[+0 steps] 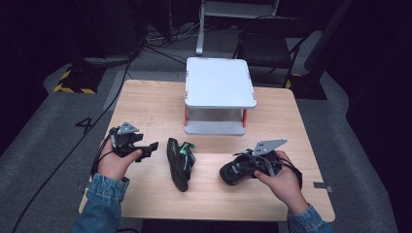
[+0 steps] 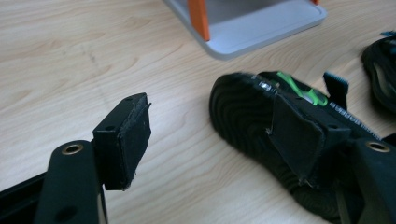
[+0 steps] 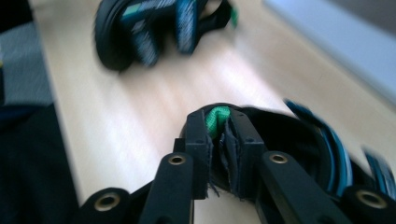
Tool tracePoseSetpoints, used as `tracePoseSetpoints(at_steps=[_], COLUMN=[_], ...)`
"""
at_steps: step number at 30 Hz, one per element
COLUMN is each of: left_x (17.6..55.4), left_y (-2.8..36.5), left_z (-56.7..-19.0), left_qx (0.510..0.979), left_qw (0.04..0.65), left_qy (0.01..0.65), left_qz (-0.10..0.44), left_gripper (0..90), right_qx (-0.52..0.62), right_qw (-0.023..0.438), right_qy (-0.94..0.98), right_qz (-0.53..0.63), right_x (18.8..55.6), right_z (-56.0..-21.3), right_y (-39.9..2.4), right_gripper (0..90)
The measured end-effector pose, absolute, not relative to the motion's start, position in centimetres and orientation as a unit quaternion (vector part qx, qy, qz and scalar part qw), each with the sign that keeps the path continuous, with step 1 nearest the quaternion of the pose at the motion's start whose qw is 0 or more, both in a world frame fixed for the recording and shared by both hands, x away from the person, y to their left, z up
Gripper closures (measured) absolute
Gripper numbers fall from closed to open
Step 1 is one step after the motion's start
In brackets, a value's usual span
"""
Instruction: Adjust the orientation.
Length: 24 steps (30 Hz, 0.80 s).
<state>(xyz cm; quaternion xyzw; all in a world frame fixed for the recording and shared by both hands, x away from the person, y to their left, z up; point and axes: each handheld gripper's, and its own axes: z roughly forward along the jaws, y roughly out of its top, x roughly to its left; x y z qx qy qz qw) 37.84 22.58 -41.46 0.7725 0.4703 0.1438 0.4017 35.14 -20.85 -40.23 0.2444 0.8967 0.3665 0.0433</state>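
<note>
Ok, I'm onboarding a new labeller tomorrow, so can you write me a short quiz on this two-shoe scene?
1. True or false: the left tool is shut on the black shoe with green laces lying on its side.
2. Which tool grips the second black shoe by its green heel loop? A) left B) right C) neither
3. Fill in: the white two-tier shelf with orange posts stands at the ____ edge of the light wooden table.

Key: 1. False, its jaws stand open beside that shoe. 2. B, the right tool. 3. Far.
</note>
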Motion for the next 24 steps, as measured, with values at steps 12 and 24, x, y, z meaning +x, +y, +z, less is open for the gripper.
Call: tracePoseSetpoints(at_steps=[12, 24], left_x=[40.3, 39.9], left_y=[20.1, 20.8], left_z=[-41.5, -41.6], left_qx=[0.789, 0.785], left_qw=[0.404, 0.402], left_qy=[0.445, 0.453], left_qz=[0.130, 0.133], left_gripper=[29.1, 29.1], right_qx=[0.297, 0.312], right_qw=[0.012, 0.008], right_qy=[0.921, 0.902], right_qz=[0.250, 0.299], right_x=[32.6, 33.0], right_z=[-39.6, -39.1], right_y=[-26.6, -27.1], right_gripper=[84.5, 57.0])
